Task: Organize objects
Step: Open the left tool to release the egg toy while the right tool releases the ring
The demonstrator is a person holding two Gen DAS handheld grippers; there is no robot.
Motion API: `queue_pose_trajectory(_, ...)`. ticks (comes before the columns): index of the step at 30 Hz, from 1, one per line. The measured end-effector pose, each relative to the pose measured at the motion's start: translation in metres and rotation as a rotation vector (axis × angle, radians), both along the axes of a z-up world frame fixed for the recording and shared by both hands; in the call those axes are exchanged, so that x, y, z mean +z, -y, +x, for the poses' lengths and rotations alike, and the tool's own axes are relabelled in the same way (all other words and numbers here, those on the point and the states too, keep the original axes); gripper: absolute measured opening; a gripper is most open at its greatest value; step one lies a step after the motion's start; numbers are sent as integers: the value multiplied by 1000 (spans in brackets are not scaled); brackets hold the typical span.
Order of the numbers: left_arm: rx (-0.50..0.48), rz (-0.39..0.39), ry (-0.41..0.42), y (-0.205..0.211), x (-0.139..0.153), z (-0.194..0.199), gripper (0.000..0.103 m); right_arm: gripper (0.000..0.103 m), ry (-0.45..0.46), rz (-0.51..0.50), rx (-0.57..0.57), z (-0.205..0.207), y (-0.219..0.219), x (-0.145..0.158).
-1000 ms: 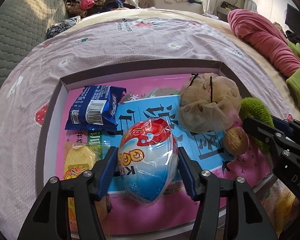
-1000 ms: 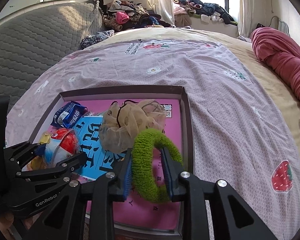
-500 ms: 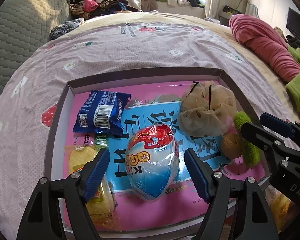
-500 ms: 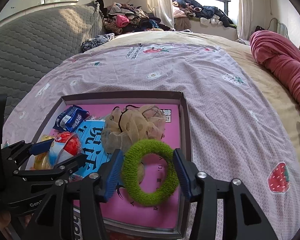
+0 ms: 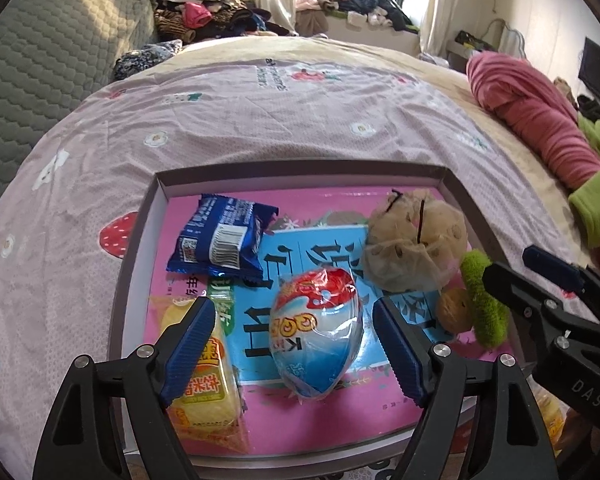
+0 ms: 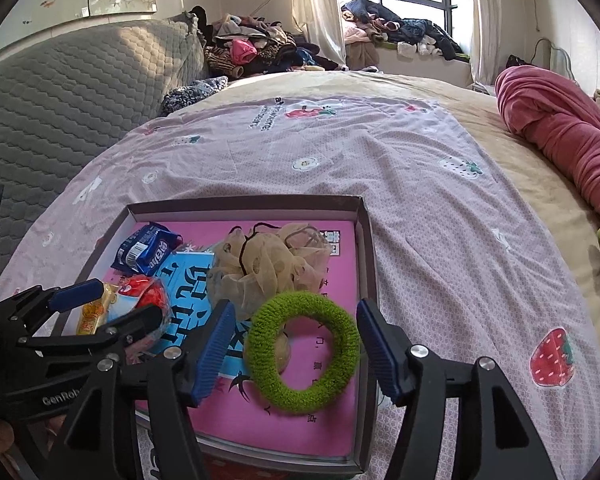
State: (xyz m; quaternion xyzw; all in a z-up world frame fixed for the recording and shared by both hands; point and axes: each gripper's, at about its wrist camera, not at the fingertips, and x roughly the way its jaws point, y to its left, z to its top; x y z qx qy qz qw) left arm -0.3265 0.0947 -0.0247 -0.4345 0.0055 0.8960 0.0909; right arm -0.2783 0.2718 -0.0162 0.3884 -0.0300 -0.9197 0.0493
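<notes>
A shallow box (image 5: 300, 170) (image 6: 244, 202) with a pink and blue bottom lies on the bed. In it are a blue snack packet (image 5: 220, 240) (image 6: 146, 252), a yellow snack pack (image 5: 204, 376), a red, white and blue wrapped egg (image 5: 316, 328) (image 6: 144, 292), a beige mesh scrunchie (image 5: 412, 244) (image 6: 268, 260), a walnut (image 5: 454, 312) and a green fuzzy ring (image 6: 302, 350) (image 5: 482, 300). My left gripper (image 5: 294, 350) is open, with the egg lying between its fingers. My right gripper (image 6: 296, 354) is open, with the green ring lying between its fingers.
The box sits on a pink strawberry-print sheet (image 6: 420, 200). A grey quilted headboard (image 6: 60, 112) stands at the left. A rolled red blanket (image 6: 560, 128) lies at the right. Piled clothes (image 6: 260, 52) lie at the back by the window.
Both grippers opened. The left let go of the egg and the right let go of the green ring; both now lie in the box. Both grippers drew back a little.
</notes>
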Motion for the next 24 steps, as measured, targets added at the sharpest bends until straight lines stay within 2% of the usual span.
queue_pose_trajectory(8, 24, 26, -20, 7, 11, 3, 82, 67, -18, -4, 3, 3, 3, 6)
queue_pose_trajectory(17, 15, 14, -45, 7, 24, 12, 82, 71, -44, -3, 1, 10, 5, 15)
queue_pose_trajectory(20, 27, 1, -58, 10, 30, 14, 83, 78, -56, -1, -4, 12, 5, 19)
queue_pose_trajectory(24, 32, 34, -79, 17, 40, 20, 83, 86, -77, 1, -24, 16, 4, 26)
